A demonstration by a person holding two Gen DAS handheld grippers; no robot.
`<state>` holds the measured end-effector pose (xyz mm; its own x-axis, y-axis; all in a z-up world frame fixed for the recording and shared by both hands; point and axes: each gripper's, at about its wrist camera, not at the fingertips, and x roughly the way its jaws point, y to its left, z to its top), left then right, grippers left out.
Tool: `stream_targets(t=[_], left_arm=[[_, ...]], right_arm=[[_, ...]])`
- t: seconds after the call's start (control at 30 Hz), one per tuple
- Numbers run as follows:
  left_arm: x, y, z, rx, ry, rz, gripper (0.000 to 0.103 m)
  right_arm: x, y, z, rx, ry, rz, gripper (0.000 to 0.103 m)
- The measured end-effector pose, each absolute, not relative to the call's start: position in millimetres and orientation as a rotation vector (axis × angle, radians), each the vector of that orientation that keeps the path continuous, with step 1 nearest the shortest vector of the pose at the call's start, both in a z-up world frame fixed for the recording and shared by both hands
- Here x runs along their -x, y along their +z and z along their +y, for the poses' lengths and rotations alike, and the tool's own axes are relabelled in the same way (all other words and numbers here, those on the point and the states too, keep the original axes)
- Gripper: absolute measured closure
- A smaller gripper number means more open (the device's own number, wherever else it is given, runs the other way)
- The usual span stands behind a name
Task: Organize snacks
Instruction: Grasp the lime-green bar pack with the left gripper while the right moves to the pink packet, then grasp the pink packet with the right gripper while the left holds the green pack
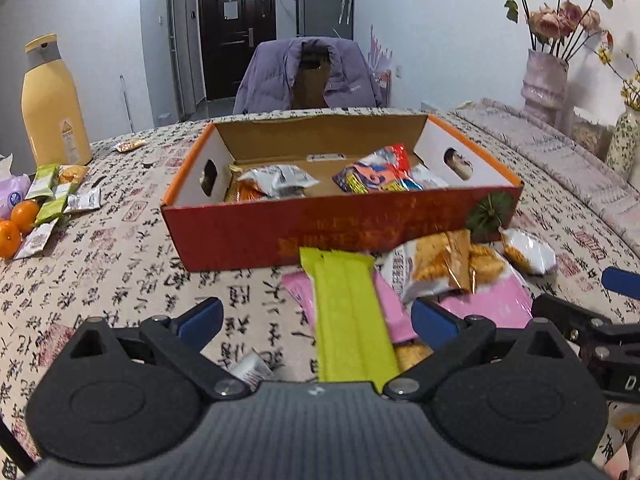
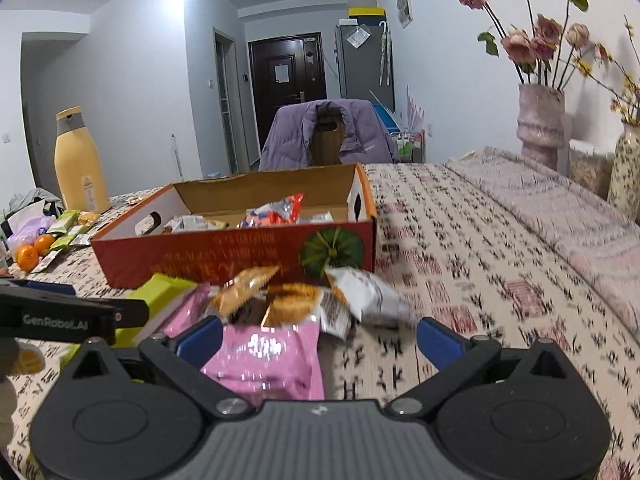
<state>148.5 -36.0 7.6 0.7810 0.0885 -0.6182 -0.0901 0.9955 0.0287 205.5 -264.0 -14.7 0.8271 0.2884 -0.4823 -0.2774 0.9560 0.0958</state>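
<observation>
left wrist view: the left tongs (image 1: 318, 316) stood wide open, blue fingers (image 1: 202, 316) spread far apart and gripping nothing; a long green packet (image 1: 348, 316) lay between them on the patterned tablecloth (image 1: 120, 264), its far end near the red cardboard box (image 1: 320, 228) straight ahead. pink packets (image 1: 492, 304) and cracker packets (image 1: 444, 268) lay just right of the green one, ahead of the right finger. inside the box sat several snack bags (image 1: 376, 176). far off to the left were more small packets (image 1: 52, 196) and oranges (image 1: 20, 220) beside a yellow bottle (image 1: 52, 104). in the right wrist view, the right tongs (image 2: 320, 338) were also wide open and empty, a pink packet (image 2: 268, 356) lying between the fingers, nearer the left one, with a white packet (image 2: 368, 292) just ahead.
</observation>
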Motion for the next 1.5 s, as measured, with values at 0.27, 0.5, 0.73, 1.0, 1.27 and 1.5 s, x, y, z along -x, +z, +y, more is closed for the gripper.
stream_targets(t=[0.27, 0.5, 0.73, 1.0, 1.27, 1.5], left_arm=[[-149.0, -4.6, -48.2, -0.011, 0.086, 0.715, 0.028], [-150.8, -8.6, -49.6, 0.003, 0.077, 0.721, 0.06], [-145.9, -6.6, -42.5, 0.032, 0.07, 0.701, 0.064], [-134.6, 5.8, -30.7, 0.056, 0.07, 0.645, 0.064], [-125.4, 14.8, -18.6, 0.074, 0.074, 0.6, 0.064], [-121.2, 12.8, -7.3, 0.085, 0.076, 0.598, 0.064]], right_arm=[[-200.2, -28.4, -268.8, -0.019, 0.266, 0.566, 0.0], [-198.3, -32.7, -271.5, -0.028, 0.262, 0.58, 0.0], [-198.9, -35.5, -271.6, -0.036, 0.264, 0.591, 0.0], [-204.2, -32.6, -264.9, -0.029, 0.279, 0.595, 0.0], [-220.8, -25.8, -240.4, 0.029, 0.318, 0.623, 0.0], [-242.8, -27.2, -213.3, 0.066, 0.342, 0.692, 0.0]])
